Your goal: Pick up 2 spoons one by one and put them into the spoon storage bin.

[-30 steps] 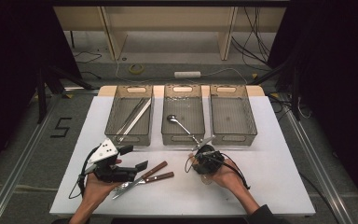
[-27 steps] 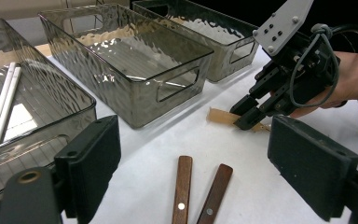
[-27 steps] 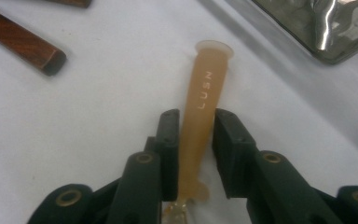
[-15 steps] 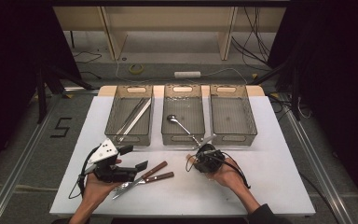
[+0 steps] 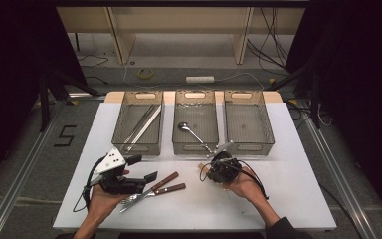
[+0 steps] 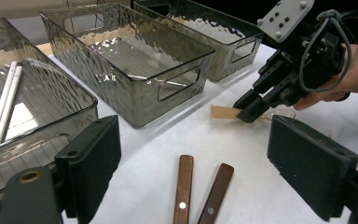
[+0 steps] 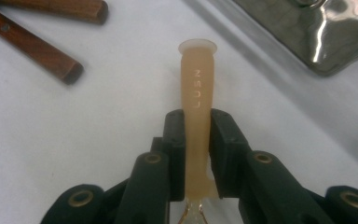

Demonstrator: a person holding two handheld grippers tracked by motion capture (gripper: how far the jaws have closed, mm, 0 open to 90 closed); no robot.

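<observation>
Utensil handle (image 7: 196,126), pale, translucent and plastic-looking, lies on the white counter (image 5: 288,199) just in front of the middle bin (image 5: 195,124). My right hand-held gripper (image 7: 196,140) has just been closing and now pinches it across the middle. I judge it light, stiff and a little slick, so mid-handle is the sensible hold. My left hand-held gripper (image 6: 191,168) gapes wide, holding nothing, above two wooden handles (image 6: 200,186).
</observation>
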